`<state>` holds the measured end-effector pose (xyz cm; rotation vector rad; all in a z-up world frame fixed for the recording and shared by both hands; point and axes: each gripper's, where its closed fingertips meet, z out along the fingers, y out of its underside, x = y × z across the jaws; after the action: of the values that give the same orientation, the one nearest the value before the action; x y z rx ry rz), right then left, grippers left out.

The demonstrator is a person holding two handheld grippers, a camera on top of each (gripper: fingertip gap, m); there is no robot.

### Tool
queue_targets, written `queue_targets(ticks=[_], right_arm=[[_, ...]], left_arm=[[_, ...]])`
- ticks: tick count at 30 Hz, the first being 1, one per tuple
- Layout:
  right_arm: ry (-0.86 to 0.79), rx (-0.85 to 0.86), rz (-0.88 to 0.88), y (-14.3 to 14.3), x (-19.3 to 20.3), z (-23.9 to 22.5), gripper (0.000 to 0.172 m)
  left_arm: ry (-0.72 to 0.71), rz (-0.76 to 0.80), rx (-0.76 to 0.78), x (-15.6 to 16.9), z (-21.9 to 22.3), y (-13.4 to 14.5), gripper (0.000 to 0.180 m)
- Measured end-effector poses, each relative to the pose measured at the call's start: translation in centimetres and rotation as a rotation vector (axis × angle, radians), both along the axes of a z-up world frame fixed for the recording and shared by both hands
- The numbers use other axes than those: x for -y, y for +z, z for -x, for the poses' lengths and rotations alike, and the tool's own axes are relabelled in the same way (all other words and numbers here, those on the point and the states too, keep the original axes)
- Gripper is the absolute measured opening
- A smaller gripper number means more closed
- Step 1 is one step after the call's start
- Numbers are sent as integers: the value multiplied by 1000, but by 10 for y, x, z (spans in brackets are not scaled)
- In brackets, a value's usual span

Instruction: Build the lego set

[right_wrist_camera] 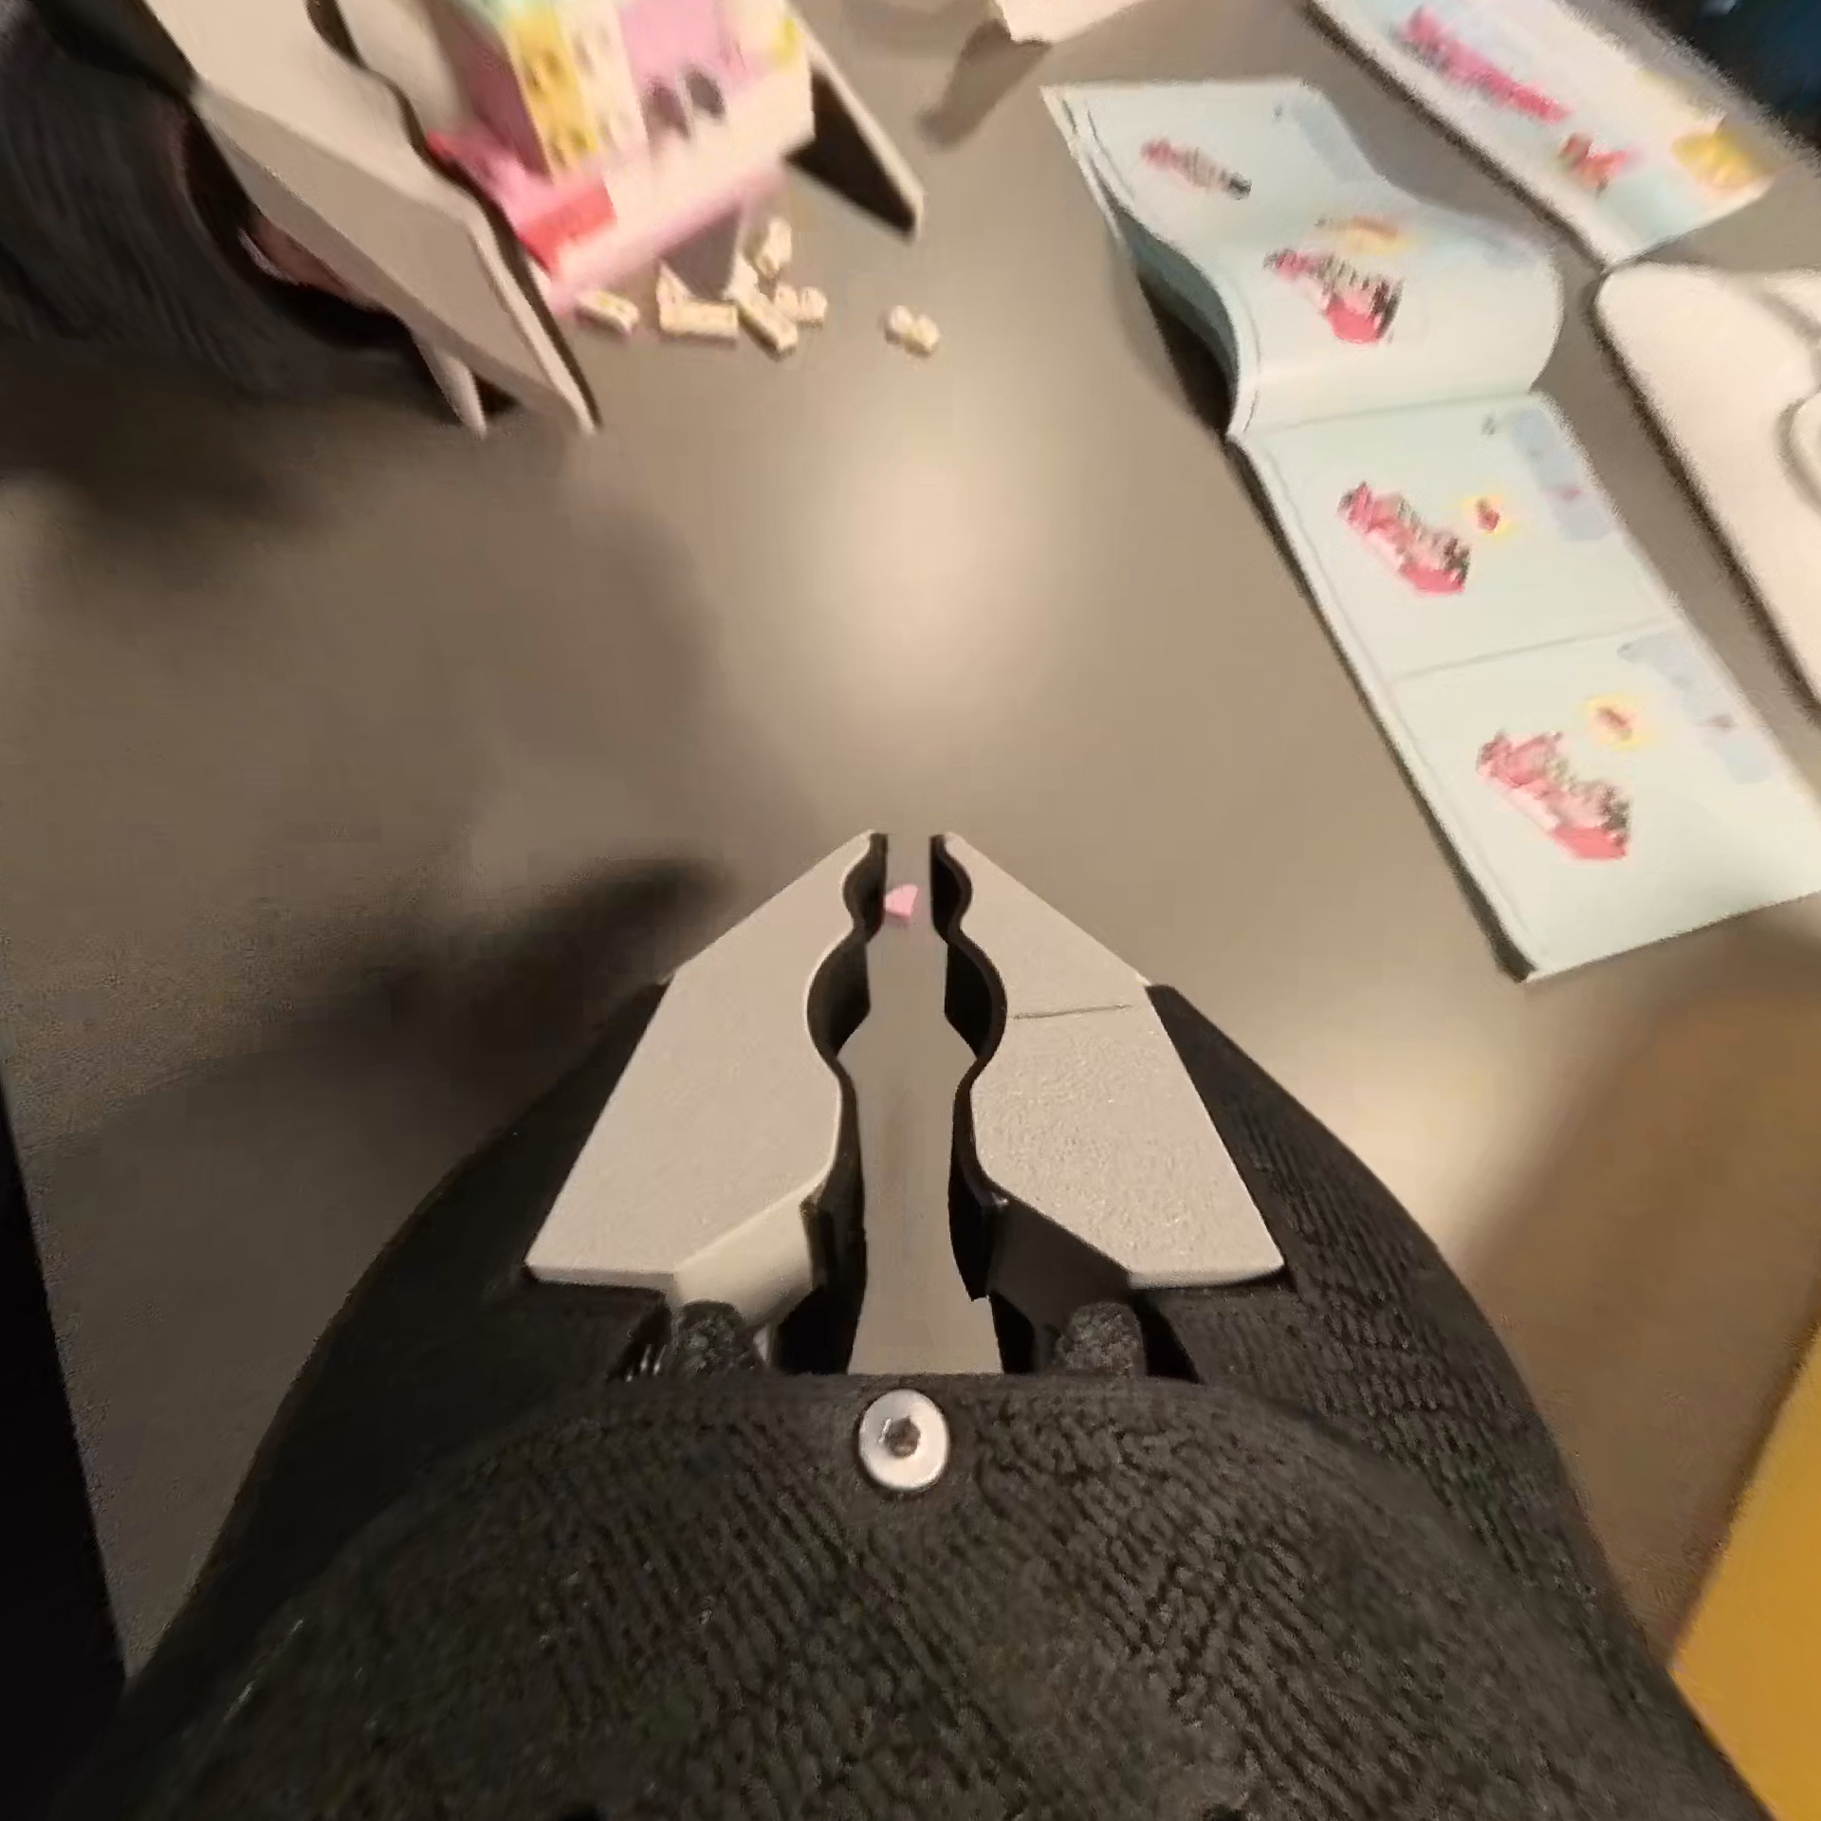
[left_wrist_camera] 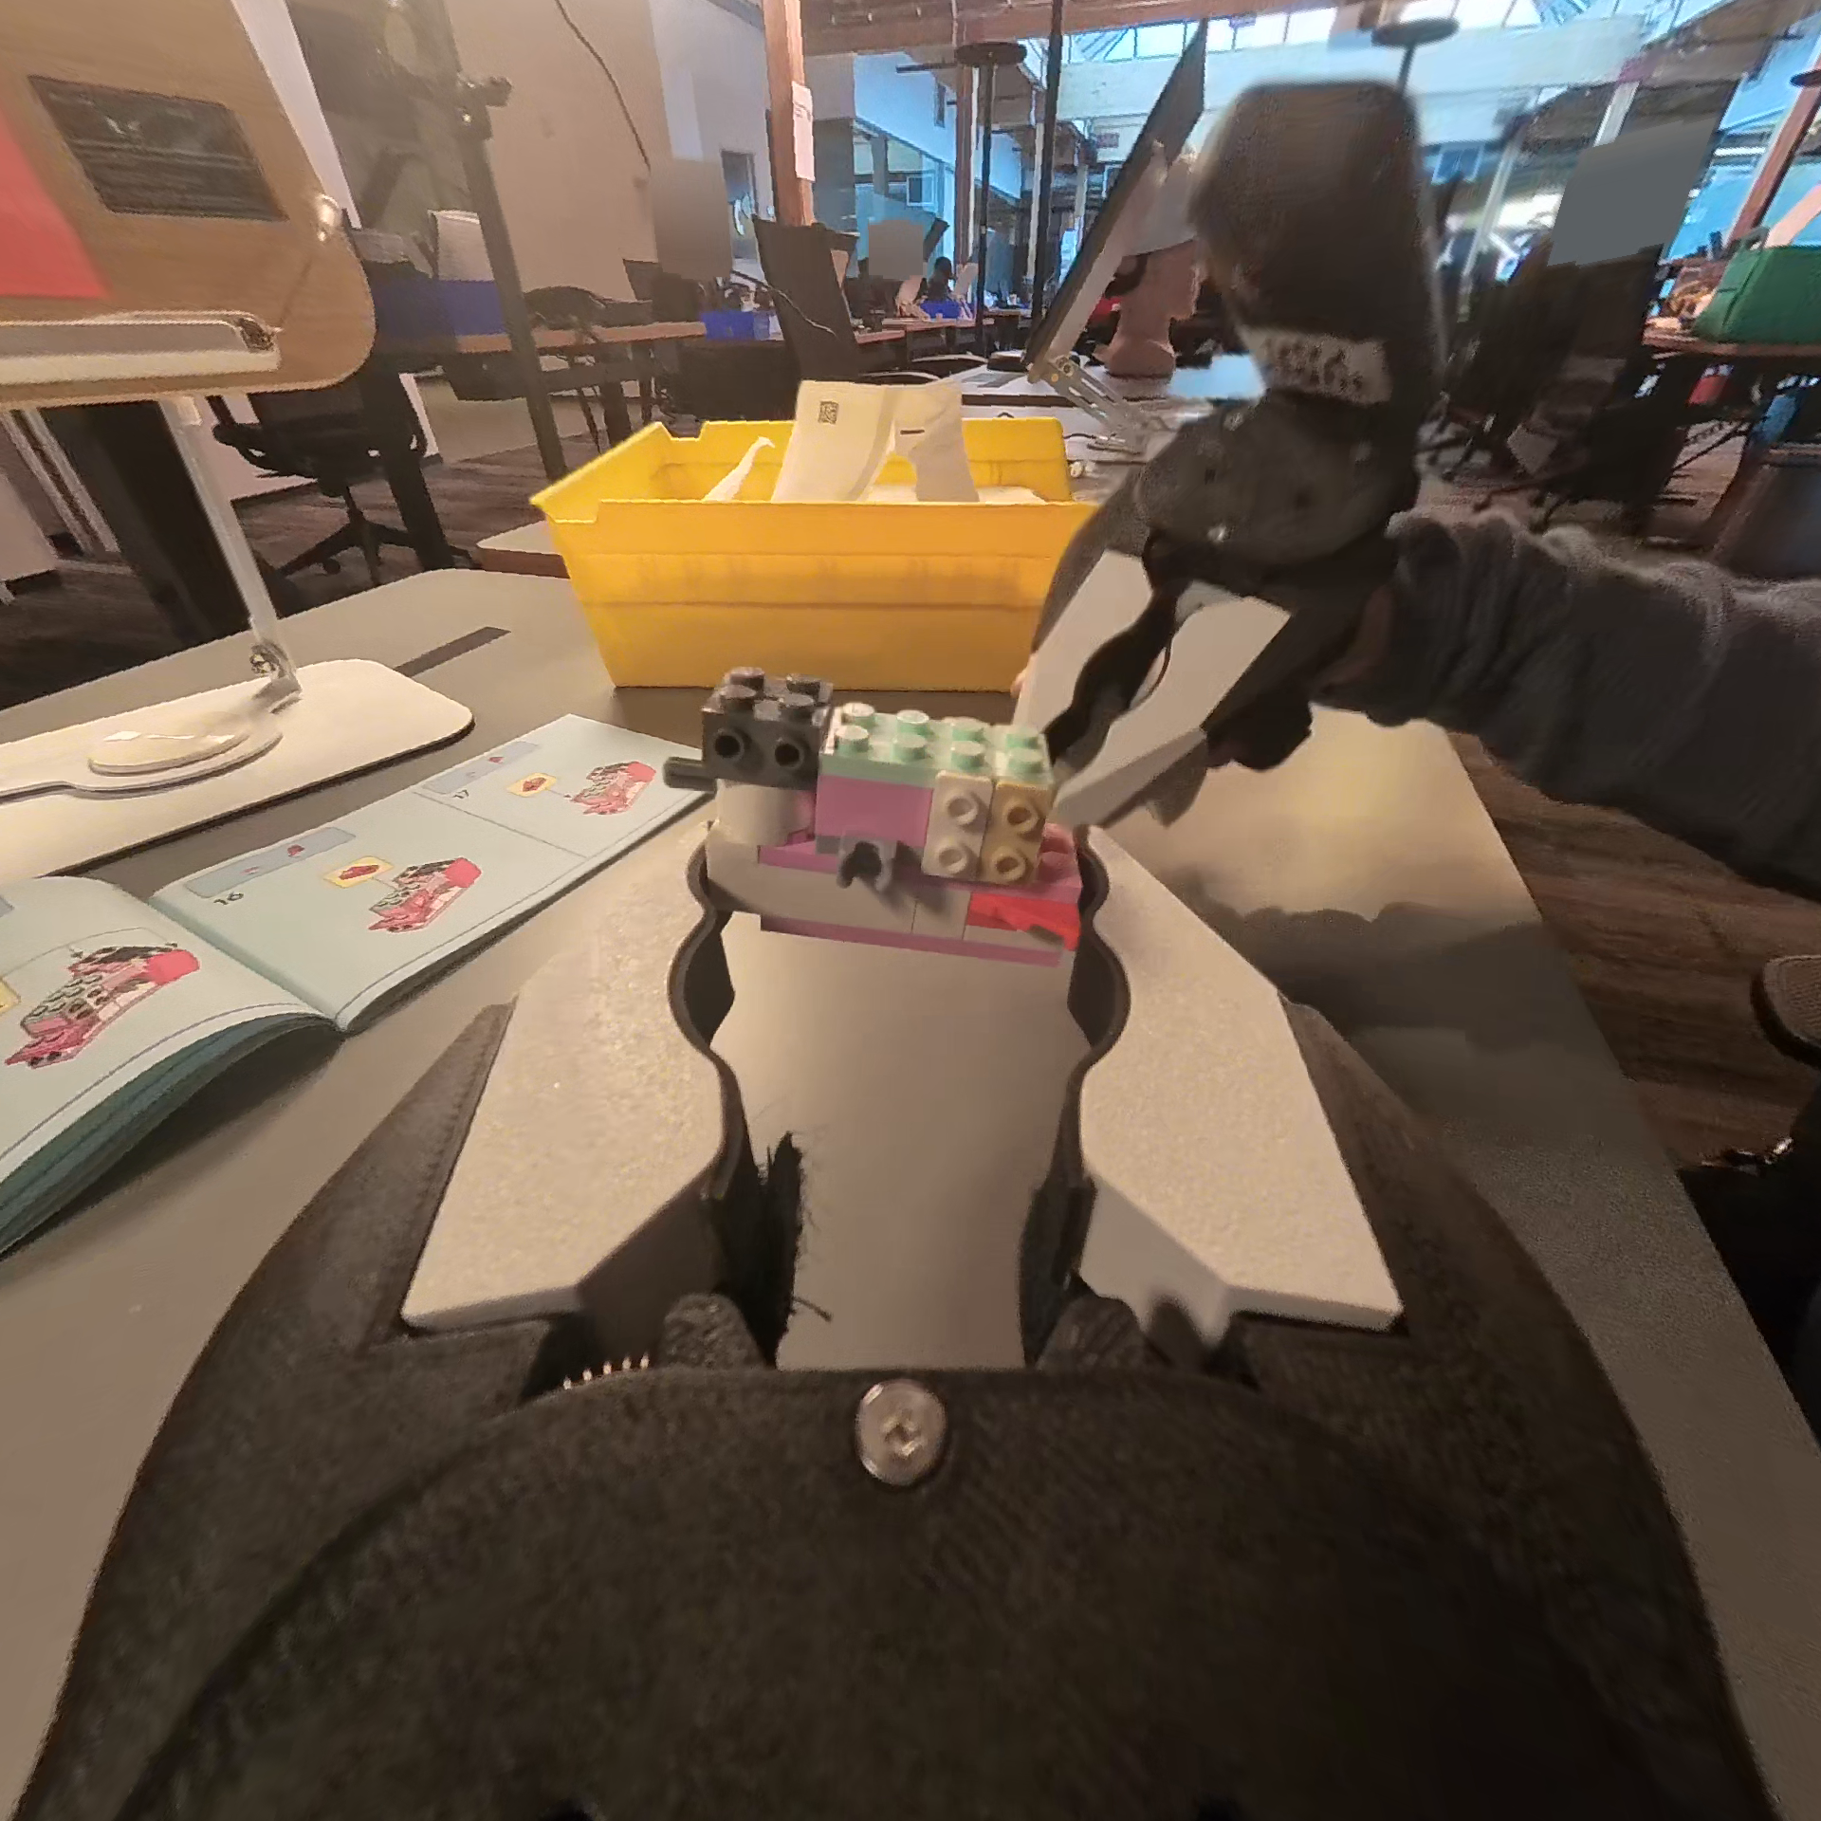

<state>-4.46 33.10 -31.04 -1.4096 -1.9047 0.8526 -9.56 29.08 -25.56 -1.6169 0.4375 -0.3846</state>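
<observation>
My left gripper (left_wrist_camera: 892, 867) is shut on the lego build (left_wrist_camera: 877, 808), a pink, mint, cream and black block with a red piece low on its right, and holds it by its two ends. The right wrist view shows the build (right_wrist_camera: 631, 128) lifted off the table (right_wrist_camera: 788, 591). My right gripper (right_wrist_camera: 902, 847) points down at the table with the jaws a narrow slit apart. A tiny pink piece (right_wrist_camera: 902, 902) sits between the pads against the left one, with a sliver of gap to the right one. In the left wrist view the right gripper (left_wrist_camera: 1059, 778) is beside the build's right end.
Several loose cream pieces (right_wrist_camera: 749, 310) lie on the table under the build. An open instruction booklet (left_wrist_camera: 296, 916) lies to the left of the build. A yellow bin (left_wrist_camera: 818, 591) with paper stands behind it. A white lamp base (left_wrist_camera: 197, 739) sits far left. The tips of one gripper are about 9 centimeters away from the tips of the other.
</observation>
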Motion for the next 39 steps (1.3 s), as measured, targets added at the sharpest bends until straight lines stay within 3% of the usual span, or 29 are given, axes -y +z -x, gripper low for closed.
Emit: queue_targets(ticks=[3,11,19,29,39], right_arm=[[5,41,40,-19,3,-2,16],[42,47,119,-31,7,3,27],[130,105,178,-27,30,-10,20],[201,81,148,-34,34,-3,28],[194,148,193,-35,37,-25,23]], left_arm=[[0,6,10,0,1,-1,68],[-17,11,-24,0,-6,-4,68],[-19,13,-23,0,-6,-5,68],[-25,14,-27,1,-7,-5,68],[-27,15,-28,1,-8,-5,68]])
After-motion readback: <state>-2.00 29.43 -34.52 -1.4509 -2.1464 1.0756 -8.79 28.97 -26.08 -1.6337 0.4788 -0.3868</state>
